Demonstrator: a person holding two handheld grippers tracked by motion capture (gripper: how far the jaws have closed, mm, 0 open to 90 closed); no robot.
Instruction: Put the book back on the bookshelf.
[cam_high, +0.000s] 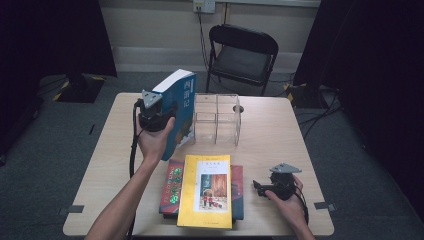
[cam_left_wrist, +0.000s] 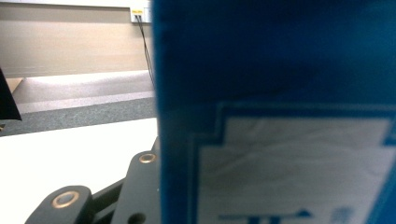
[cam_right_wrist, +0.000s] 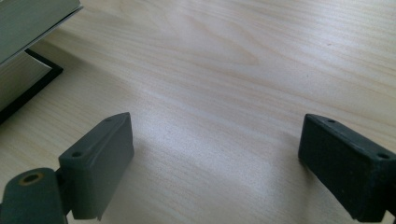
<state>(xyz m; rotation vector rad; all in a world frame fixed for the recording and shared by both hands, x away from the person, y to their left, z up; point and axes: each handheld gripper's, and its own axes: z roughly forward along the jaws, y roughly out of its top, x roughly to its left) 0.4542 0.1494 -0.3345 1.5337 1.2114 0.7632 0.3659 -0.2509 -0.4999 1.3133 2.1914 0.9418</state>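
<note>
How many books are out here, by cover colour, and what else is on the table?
Blue book, held upright in the left hand-held gripper: 1
Yellow book: 1
Red book, under the yellow one: 1
Clear divided rack: 1
Total: 4

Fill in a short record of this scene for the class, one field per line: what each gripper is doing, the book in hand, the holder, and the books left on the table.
left gripper: shut on the blue book, held up above the table
blue book: upright, slightly tilted, just left of the clear holder
right gripper: open, empty, low over the table near its right front
clear holder: see-through, divided into compartments, nothing seen inside
yellow book: lies flat on top of the stack at the front edge
red book: lies flat under the yellow book
</note>
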